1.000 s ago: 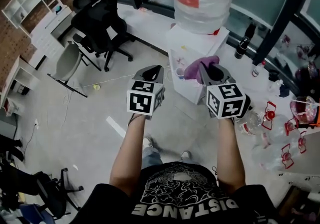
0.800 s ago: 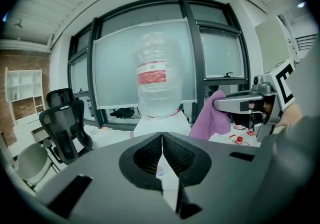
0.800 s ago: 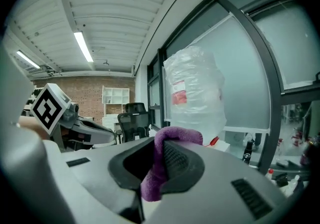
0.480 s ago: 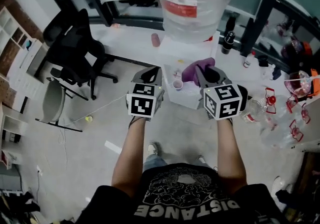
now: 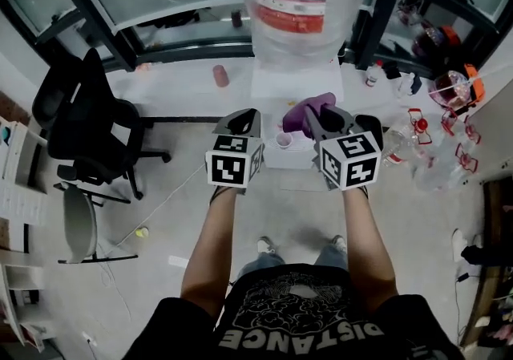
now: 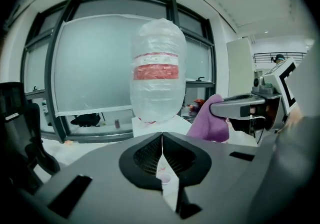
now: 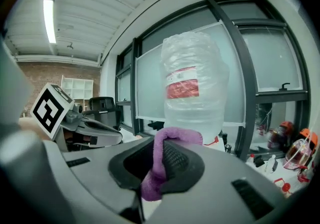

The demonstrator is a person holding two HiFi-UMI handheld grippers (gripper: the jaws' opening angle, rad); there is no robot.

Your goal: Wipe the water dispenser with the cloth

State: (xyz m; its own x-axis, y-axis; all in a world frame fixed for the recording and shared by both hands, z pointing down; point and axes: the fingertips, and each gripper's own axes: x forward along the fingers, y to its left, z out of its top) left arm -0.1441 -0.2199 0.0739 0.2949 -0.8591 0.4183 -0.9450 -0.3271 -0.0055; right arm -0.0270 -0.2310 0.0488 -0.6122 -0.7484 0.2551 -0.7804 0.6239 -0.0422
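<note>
You have turned to face the dispenser; a second ago it stood off to one side and at a slant, and now it is right in front of you, between your two grippers; the chair has slid away to your left; the dispenser also looks closer than it did. Your right gripper is closed tight on the purple cloth, which sticks up out of the jaws in a fold and hangs a bit below them; the grip looks the same as before. Your left gripper has its jaws pressed together with nothing in them. The cloth is up near the white top of the dispenser, just under the big bottle in its plastic wrap; I think it is not touching yet, as the right gripper view shows the bottle a little way ahead of it. A small cup sits on the front of the dispenser, low down between your grippers. So you are lined up now and no wiping has begun, I think; next, bring the cloth onto the white top or front and rub; watch the cup, since a low wipe could knock it off.
</note>
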